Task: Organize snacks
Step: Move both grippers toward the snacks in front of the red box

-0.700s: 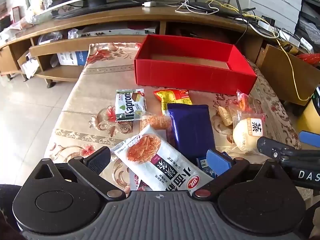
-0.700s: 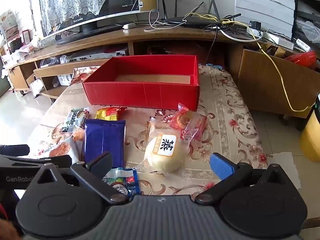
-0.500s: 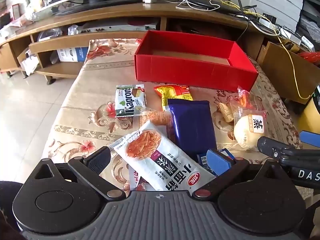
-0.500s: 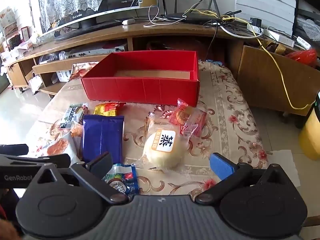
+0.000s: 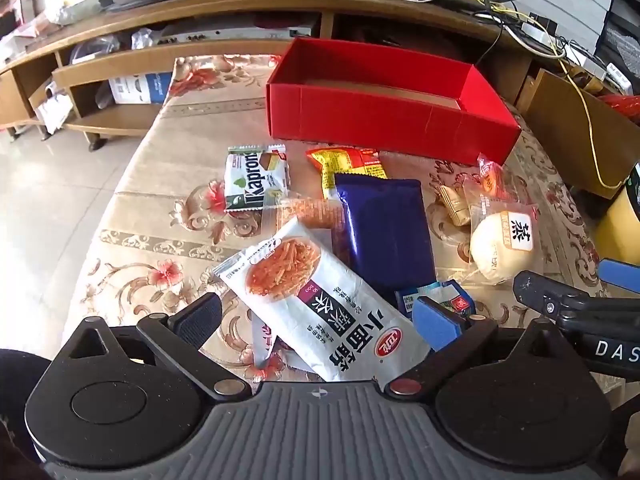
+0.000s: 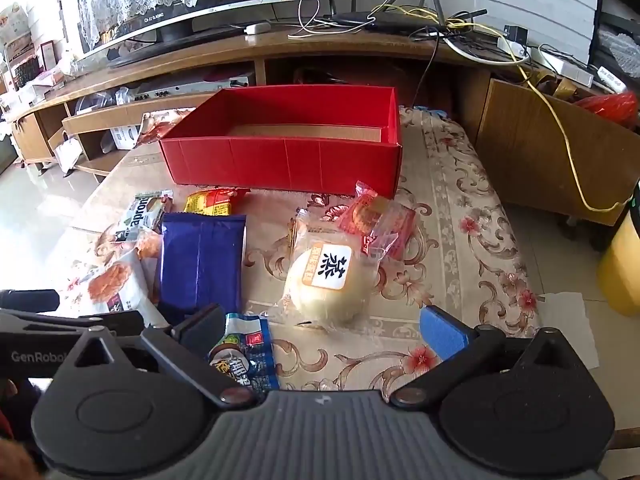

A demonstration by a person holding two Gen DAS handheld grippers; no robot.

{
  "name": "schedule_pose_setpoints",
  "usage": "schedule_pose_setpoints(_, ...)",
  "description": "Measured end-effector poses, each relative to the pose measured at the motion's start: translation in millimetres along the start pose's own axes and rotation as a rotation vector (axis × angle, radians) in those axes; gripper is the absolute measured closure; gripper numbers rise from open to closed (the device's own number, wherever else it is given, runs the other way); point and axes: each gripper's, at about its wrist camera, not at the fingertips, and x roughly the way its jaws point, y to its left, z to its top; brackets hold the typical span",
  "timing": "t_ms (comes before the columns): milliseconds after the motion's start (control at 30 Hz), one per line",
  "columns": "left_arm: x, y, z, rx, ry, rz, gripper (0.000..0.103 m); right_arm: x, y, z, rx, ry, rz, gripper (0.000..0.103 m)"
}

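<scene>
An empty red box (image 5: 384,116) (image 6: 288,156) stands at the far side of the table. Loose snacks lie in front of it: a white noodle-snack packet (image 5: 320,304), a dark blue packet (image 5: 384,236) (image 6: 200,260), a green Kaprons packet (image 5: 256,180), a yellow-red packet (image 5: 348,160), a round bun in clear wrap (image 5: 502,244) (image 6: 328,280), a red-wrapped cake (image 6: 376,220) and a small blue packet (image 6: 246,356). My left gripper (image 5: 316,318) hangs open over the white packet. My right gripper (image 6: 322,326) hangs open just short of the bun. Neither holds anything.
A flowered cloth (image 6: 460,240) covers the table. Behind it runs a wooden TV stand (image 6: 240,60) with a television, routers and cables. A wooden cabinet (image 6: 560,148) and a yellow bin (image 6: 620,272) stand to the right. Tiled floor (image 5: 48,208) lies to the left.
Both grippers have tipped and moved slightly forward over the snacks, so the box and packets sit a little lower in view. Both stay open; no snack has moved.
</scene>
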Motion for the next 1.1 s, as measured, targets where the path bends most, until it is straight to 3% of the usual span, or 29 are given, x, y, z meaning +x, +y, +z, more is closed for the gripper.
schedule_pose_setpoints(1100, 6.1, 3.0, -1.7, -0.008, 0.033, 0.001, 0.002, 9.4, 1.1, -2.6, -0.010, 0.048, -0.002, 0.000)
